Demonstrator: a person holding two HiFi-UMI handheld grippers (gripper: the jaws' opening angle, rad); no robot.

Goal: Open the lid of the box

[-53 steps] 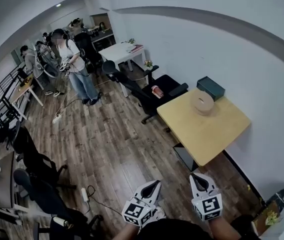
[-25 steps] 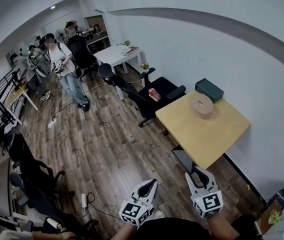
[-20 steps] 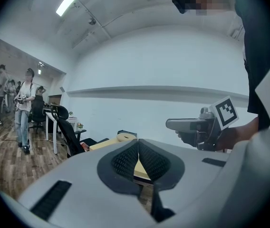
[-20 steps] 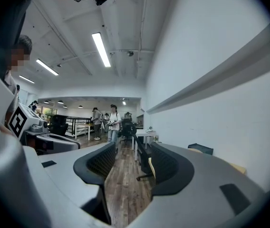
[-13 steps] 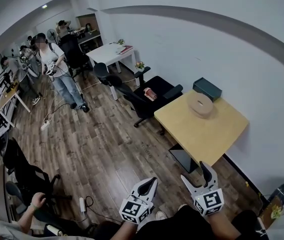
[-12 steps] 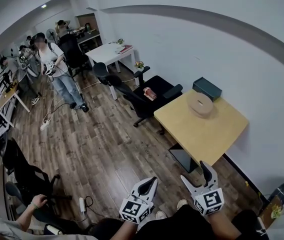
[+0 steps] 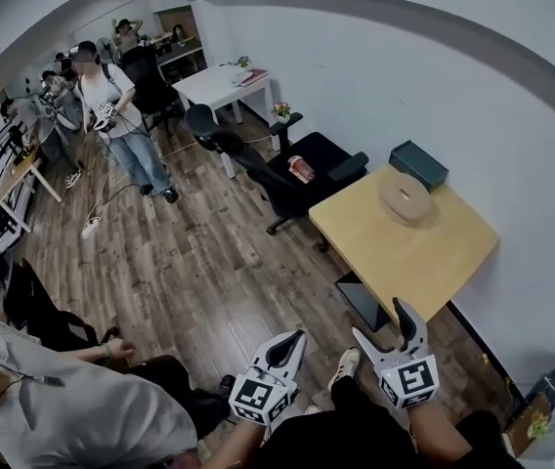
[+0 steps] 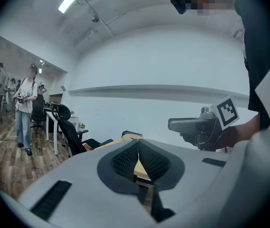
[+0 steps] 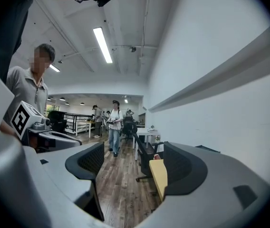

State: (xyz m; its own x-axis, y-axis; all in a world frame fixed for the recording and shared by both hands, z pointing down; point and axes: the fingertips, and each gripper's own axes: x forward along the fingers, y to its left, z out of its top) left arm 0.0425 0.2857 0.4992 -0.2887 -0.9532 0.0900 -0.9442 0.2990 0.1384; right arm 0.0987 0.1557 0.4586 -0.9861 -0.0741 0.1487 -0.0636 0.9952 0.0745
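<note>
Ahead stands a yellow wooden table (image 7: 405,247) against the white wall. On its far end sit a round pale wooden box (image 7: 405,196) and, behind it, a dark green rectangular box (image 7: 419,164). Both grippers hang low in the head view, well short of the table. My left gripper (image 7: 294,341) is shut with nothing in it; in the left gripper view its pads (image 8: 125,158) meet, with the table (image 8: 124,138) beyond them. My right gripper (image 7: 387,324) is opening, its jaws wide apart with nothing between them. Between them the right gripper view (image 9: 132,163) shows the table's edge (image 9: 159,175).
Black office chairs (image 7: 258,164) stand left of the table, one carrying a red-and-white thing (image 7: 300,169). A white table (image 7: 221,84) is farther back. A person (image 7: 121,115) stands on the wood floor, and another in a grey shirt (image 7: 72,413) is close at lower left.
My right gripper's jaws have spread from nearly closed to wide apart. The left stayed shut. The view has shifted slightly, and a person in a grey shirt has come in at lower left.
</note>
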